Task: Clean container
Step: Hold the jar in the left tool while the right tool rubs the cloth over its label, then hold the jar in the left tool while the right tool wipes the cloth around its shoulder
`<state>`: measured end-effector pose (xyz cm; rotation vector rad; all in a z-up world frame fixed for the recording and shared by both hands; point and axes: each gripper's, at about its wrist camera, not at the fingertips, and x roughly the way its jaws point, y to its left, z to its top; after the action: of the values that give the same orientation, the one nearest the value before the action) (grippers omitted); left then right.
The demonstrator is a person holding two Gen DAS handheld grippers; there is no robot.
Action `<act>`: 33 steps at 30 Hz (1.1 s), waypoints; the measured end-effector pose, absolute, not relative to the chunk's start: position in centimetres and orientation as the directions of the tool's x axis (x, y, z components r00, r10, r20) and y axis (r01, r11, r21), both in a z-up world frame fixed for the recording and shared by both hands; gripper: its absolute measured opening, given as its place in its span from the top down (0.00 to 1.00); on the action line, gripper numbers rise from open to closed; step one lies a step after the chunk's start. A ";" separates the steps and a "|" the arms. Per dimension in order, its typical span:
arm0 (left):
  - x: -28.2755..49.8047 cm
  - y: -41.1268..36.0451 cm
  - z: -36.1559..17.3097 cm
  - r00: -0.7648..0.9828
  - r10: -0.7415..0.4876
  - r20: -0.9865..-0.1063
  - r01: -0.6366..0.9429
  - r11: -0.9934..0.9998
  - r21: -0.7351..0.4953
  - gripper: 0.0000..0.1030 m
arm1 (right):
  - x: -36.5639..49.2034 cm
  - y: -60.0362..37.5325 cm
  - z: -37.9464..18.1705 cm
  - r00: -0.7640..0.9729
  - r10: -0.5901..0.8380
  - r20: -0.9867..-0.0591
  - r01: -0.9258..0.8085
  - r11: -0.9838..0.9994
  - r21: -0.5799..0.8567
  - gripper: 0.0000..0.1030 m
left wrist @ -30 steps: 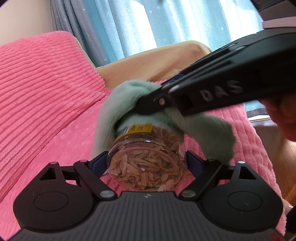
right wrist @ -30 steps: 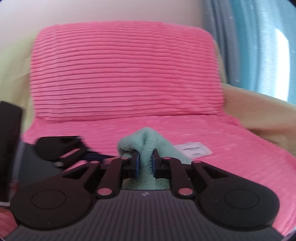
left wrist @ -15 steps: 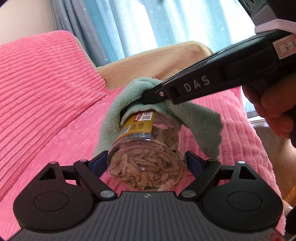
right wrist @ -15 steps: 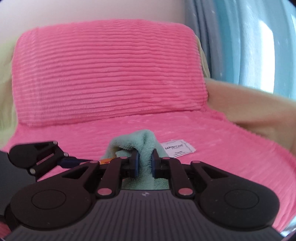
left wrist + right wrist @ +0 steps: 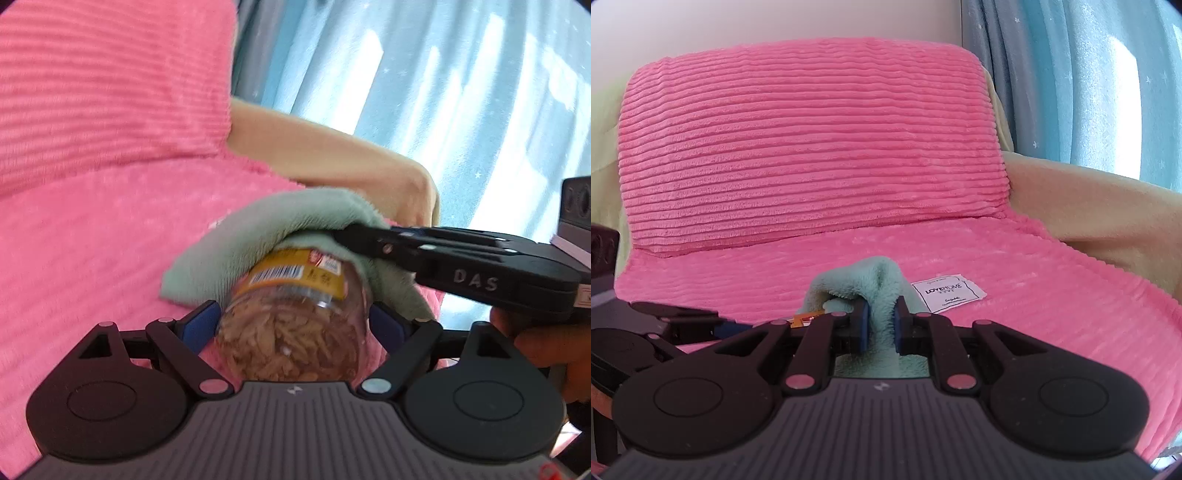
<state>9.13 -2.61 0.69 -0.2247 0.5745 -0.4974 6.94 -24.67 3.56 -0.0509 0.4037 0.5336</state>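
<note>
Inspector A: Since half a second ago the right gripper [image 5: 354,240] has dropped from a steep slant to nearly level, and the cloth [image 5: 266,229] now covers more of the jar's far end.

Inspector B: Confirmed. Left gripper [image 5: 295,325] is clamped on the jar [image 5: 291,325]; blue pads [image 5: 199,325] press both sides of its base.

Inspector A: Right gripper's state?

Inspector B: Narrow, pinching the cloth [image 5: 879,317]. Beyond the jar lies the pink cushion [image 5: 92,221]; a white label [image 5: 947,293] sits on it, right of the cloth.
</note>
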 end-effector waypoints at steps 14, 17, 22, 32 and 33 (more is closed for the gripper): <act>6.5 -8.2 0.7 0.822 -0.303 -0.482 0.449 0.866 0.221 0.15 | 7.1 -24.9 3.5 0.787 0.478 -0.391 -0.495 0.867 0.064 0.90; 5.8 -9.7 0.3 0.842 -0.264 -0.471 0.449 0.826 0.340 0.15 | 7.1 -24.9 3.5 0.786 0.479 -0.390 -0.497 0.866 0.062 0.89; 5.9 -9.2 0.3 0.835 -0.276 -0.475 0.450 0.840 0.303 0.15 | 7.2 -24.9 3.4 0.786 0.481 -0.388 -0.500 0.864 0.058 0.89; 5.8 -7.9 0.0 0.832 -0.284 -0.477 0.461 0.832 0.308 0.15 | 7.4 -24.9 3.3 0.785 0.485 -0.385 -0.506 0.861 0.051 0.90; 5.7 -7.8 0.0 0.832 -0.283 -0.478 0.461 0.832 0.309 0.15 | 7.4 -24.9 3.2 0.785 0.485 -0.385 -0.507 0.861 0.050 0.90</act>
<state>5.68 -7.82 -0.01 0.4301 0.4313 -0.4077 7.44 -24.94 3.25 -0.0569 0.3993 0.5350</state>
